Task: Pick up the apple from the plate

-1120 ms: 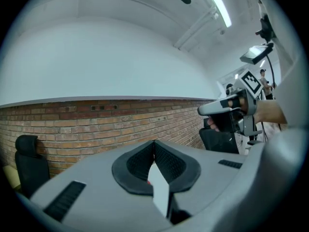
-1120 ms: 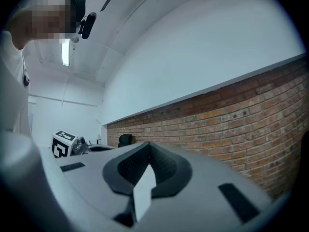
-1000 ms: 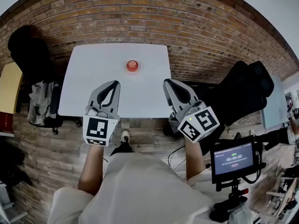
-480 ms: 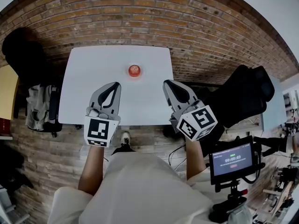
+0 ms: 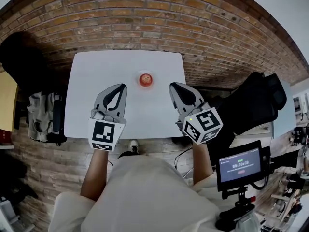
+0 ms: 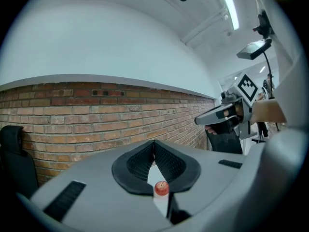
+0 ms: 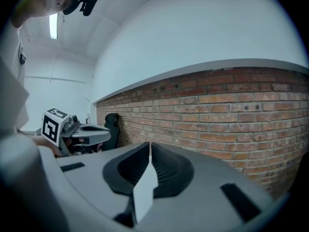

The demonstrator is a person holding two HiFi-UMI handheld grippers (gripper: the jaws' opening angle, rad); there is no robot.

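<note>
The apple (image 5: pixel 146 79) sits red on its small plate (image 5: pixel 140 83) toward the far middle of a white table (image 5: pixel 91 95), untouched. Over the past second the person has closed in: the fruit lies nearer in the head view than it did, and both tools now reach in over the table's near edge. The left gripper (image 5: pixel 122 86) and the right gripper (image 5: pixel 173 86) flank the apple, each short of it and apart from it, with the fruit ahead between them. Both have their jaws pressed together with nothing in them, and the left gripper view shows the apple lined up beyond its closed tips. The approach looks well begun, but one pair of jaws must part before any grasp. The tabletop carries nothing else in sight. Behind it runs a brick wall (image 6: pixel 72 115). Black chairs (image 5: pixel 253 100) stand at either side, and a small screen (image 5: pixel 240 164) on a stand is at the person's right.
</note>
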